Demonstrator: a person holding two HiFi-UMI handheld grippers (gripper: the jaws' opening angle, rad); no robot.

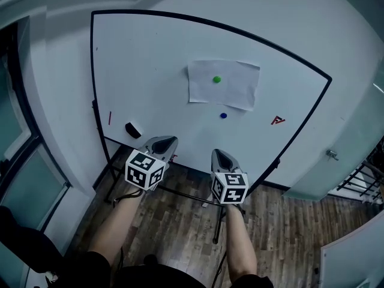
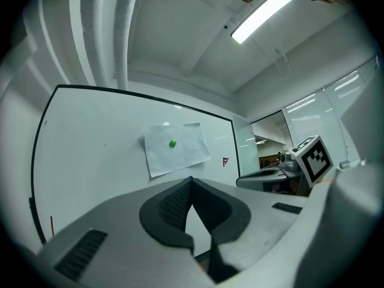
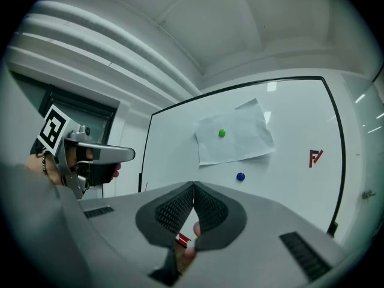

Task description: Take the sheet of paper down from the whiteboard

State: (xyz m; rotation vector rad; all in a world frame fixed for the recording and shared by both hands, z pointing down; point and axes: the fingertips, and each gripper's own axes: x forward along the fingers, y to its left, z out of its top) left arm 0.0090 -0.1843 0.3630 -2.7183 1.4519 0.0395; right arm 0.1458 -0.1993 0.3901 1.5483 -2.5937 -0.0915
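Jaws on my left gripper (image 1: 163, 143) and my right gripper (image 1: 219, 156) are both pressed together with nothing between them, and both point level at the board from well short of it. Ahead and above them the white rectangular sheet of paper (image 1: 235, 93) hangs on the white, black-framed whiteboard (image 1: 147, 65), long side roughly across, pinned by a small round green magnet (image 1: 216, 79). It sits more squarely over my right gripper, so I judge that hand the nearer. Nothing stands in the way: a small round blue magnet (image 1: 223, 116) sits just below the sheet, a red logo mark (image 1: 277, 120) lies to its right, and a black eraser (image 1: 132, 129) and a thin red marker (image 1: 110, 117) sit low on the left, well apart from it.
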